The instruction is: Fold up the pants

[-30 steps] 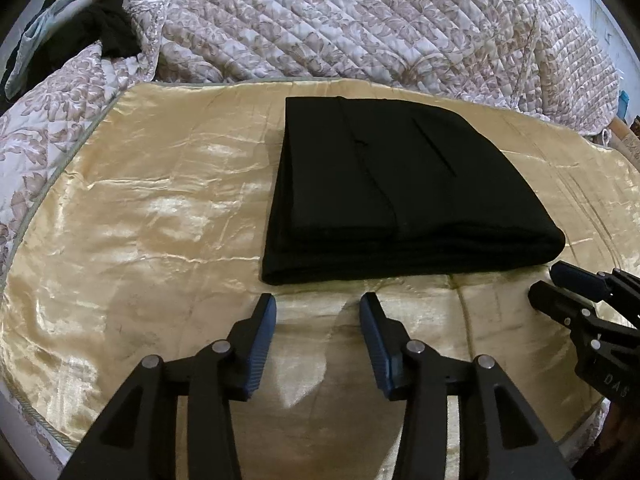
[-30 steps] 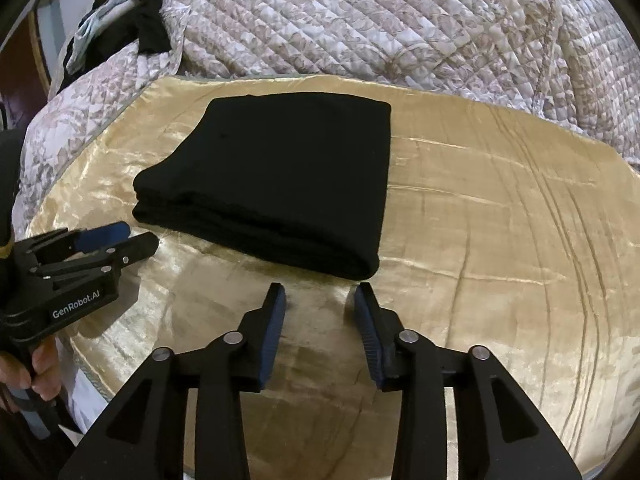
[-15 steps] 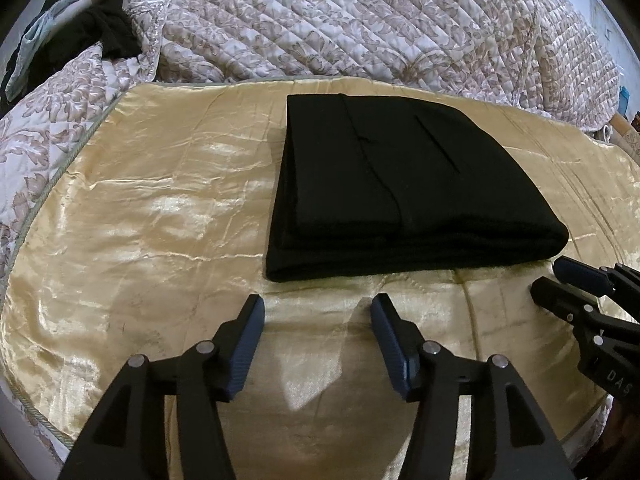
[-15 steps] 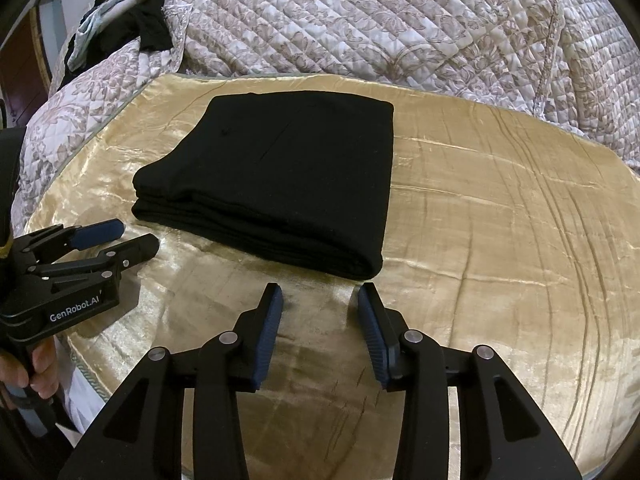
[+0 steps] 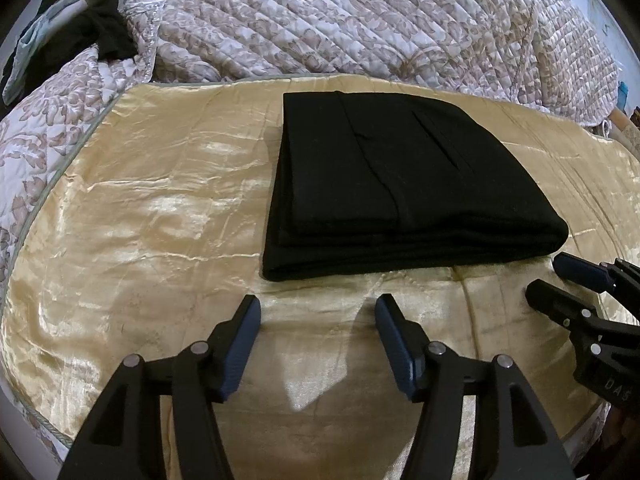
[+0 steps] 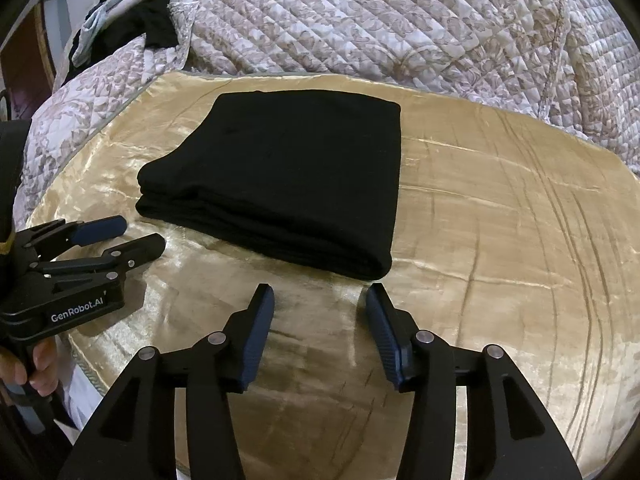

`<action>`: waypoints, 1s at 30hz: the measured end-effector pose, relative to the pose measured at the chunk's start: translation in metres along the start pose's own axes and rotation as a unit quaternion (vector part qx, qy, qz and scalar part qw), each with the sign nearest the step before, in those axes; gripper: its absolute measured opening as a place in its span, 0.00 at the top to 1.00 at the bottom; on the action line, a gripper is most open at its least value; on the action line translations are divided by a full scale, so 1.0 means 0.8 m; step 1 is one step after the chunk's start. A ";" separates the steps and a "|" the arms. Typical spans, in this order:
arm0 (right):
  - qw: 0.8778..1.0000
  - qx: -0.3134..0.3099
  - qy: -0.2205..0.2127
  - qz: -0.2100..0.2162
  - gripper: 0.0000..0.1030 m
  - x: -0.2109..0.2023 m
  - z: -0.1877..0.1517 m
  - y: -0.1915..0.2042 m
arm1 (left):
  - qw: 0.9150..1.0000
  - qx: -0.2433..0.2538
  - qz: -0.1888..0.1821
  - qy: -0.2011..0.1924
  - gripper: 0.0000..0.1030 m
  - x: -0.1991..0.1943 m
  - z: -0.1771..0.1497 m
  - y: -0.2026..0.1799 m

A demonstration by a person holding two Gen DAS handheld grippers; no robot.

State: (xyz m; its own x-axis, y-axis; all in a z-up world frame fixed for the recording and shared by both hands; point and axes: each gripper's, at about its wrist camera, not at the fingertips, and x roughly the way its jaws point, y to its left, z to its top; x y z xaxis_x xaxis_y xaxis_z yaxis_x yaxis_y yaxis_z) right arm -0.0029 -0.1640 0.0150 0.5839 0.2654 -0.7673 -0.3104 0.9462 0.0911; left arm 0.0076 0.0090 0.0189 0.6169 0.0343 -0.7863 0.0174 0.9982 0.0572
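Both hand-held grippers' jaws widened, opening beside folded pants [image 5: 400,184].

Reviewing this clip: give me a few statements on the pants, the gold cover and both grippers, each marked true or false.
1. The black pants lie folded in a stacked rectangle on the gold cover. True.
2. The left gripper is clamped on the pants. False: its jaws are opening, with nothing between them, and it sits short of the near edge.
3. The right gripper holds a pant leg. False: its jaws are opening over bare cover, empty.
4. A quilted floral bedspread lies beyond the gold cover. True.
5. The pants hang off the cover's edge. False: they rest wholly on it.
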 end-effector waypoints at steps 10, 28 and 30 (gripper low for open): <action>1.000 0.000 0.000 0.000 0.52 0.001 0.000 0.000 | 1.000 0.000 0.001 0.000 0.38 0.000 -0.001 -0.001; 1.000 -0.001 -0.001 -0.001 0.52 0.001 -0.001 0.002 | 1.000 0.001 0.000 0.004 0.33 0.002 0.000 0.000; 1.000 -0.002 -0.001 -0.001 0.52 0.001 0.000 0.002 | 1.000 0.002 0.001 0.004 0.33 0.002 -0.001 0.000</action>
State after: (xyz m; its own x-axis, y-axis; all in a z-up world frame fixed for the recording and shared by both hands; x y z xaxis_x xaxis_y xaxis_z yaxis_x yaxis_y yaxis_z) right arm -0.0031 -0.1620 0.0145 0.5863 0.2630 -0.7662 -0.3112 0.9464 0.0866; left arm 0.0081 0.0088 0.0176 0.6109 0.0366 -0.7909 0.0200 0.9979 0.0616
